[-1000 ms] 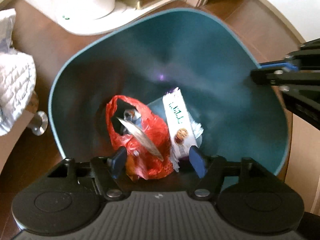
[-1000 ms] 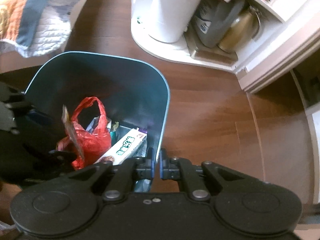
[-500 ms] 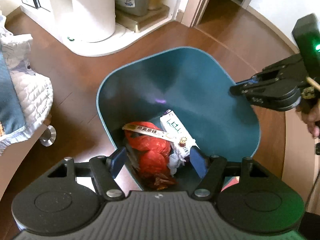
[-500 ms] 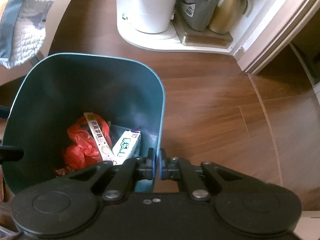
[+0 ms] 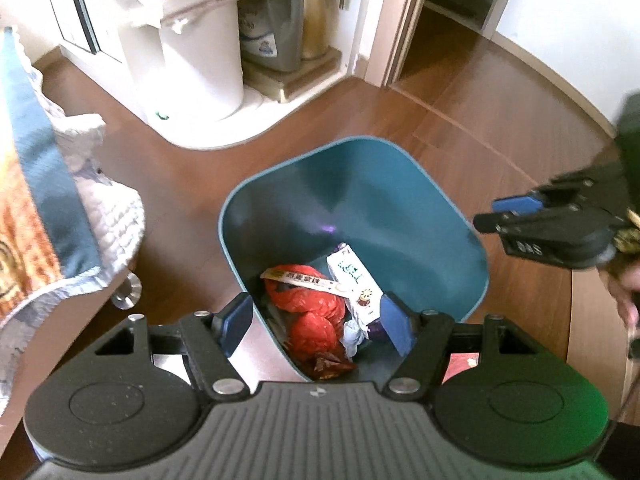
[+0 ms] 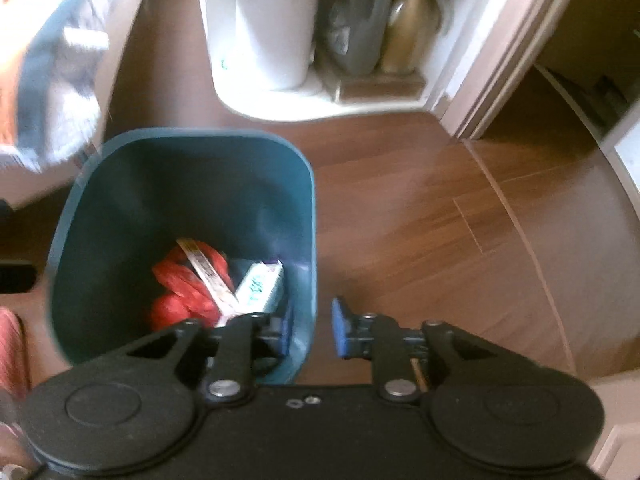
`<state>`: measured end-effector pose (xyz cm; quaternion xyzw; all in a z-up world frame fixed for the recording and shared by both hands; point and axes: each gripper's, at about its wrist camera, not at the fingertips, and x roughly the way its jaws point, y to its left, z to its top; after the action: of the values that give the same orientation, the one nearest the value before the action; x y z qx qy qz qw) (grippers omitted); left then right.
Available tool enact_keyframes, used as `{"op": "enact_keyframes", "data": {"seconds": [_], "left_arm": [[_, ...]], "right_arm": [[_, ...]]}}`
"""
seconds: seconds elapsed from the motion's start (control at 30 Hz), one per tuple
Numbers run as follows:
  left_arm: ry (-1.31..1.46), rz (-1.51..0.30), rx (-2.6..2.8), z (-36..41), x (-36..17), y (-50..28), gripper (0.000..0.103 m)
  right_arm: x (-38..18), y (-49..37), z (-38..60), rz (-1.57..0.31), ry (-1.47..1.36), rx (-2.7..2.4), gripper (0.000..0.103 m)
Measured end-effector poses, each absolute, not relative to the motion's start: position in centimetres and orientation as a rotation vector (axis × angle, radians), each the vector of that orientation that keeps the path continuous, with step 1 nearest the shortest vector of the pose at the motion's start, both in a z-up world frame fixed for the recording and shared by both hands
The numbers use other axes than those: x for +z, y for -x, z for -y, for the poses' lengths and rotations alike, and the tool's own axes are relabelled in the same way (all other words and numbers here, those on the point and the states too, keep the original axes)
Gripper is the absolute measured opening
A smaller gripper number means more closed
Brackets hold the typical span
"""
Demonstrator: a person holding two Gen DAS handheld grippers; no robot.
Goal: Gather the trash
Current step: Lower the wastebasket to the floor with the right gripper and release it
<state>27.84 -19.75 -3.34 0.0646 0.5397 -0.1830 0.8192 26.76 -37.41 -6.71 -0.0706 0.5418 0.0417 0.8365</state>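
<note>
Inside the teal bin (image 5: 400,208), a red bag (image 5: 310,312) lies crumpled beside a white carton (image 5: 354,278).

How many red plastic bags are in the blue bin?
1 crumpled red plastic bag that I can see, at the bottom of the teal plastic bin, left of a white carton. More may hide underneath.

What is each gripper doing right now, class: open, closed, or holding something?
Left gripper: open, holding nothing, above the teal bin.
Right gripper: open, holding nothing, jaws astride the bin's rim.
</note>
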Motion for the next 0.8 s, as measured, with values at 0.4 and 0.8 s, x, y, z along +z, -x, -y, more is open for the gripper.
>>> {"op": "enact_keyframes", "data": {"seconds": [0.4,0.8], "left_arm": [[-0.109,-1.027,-0.372,18.7,4.9,-21.6,0.076],[-0.06,-0.935,-0.342,16.6,9.3,-16.1,0.081]], "right_arm": [[4.5,-15.6,36.1,-0.858,-0.062,0.078,0.07],[9.8,-7.7,34.5,-0.681,-0.103,0.112,0.103]]}}
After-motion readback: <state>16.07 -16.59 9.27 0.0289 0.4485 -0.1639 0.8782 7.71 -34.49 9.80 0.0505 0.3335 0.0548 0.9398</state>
